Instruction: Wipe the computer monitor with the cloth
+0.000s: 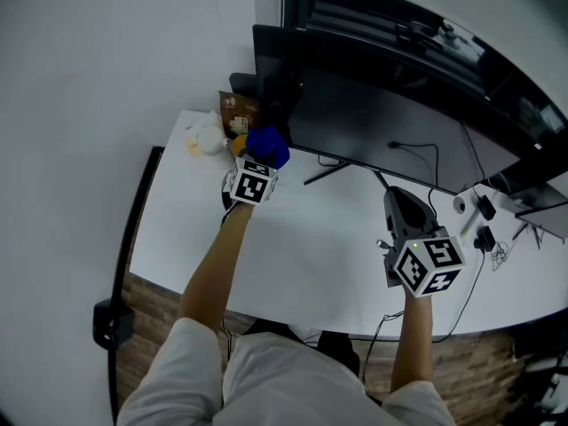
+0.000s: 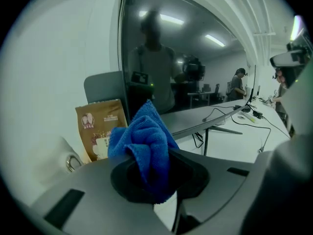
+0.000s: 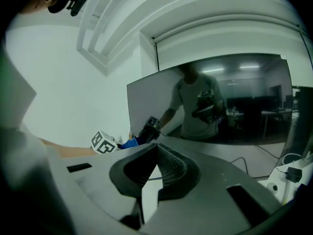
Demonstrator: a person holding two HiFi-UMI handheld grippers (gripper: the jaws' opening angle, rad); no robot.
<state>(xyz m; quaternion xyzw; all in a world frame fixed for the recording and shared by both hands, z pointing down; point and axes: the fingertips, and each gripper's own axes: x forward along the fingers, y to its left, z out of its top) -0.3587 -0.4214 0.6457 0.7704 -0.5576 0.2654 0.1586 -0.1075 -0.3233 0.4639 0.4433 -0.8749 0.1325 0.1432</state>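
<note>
left gripper [image 2: 155, 179]: jaws clamped on a bunched blue cloth [image 2: 145, 140], whose folds bulge up past the fingertips. right gripper [image 3: 157, 153]: jaws closed tip to tip, with nothing between them. in the head view the cloth [image 1: 268, 146] sits at the front of the left gripper [image 1: 253, 180], near the lower left corner of the computer monitor [image 1: 382, 131]; whether it touches the screen cannot be told. a brown snack bag [image 2: 100, 129] stands just left of the cloth, against the wall. the right gripper [image 1: 404, 211] is held above the white table [image 1: 293, 256], in front of the monitor's right half and well apart from the left one. the dark screen [image 3: 220, 102] mirrors the person and both grippers. black cables [image 1: 426, 149] run under the monitor.
</note>
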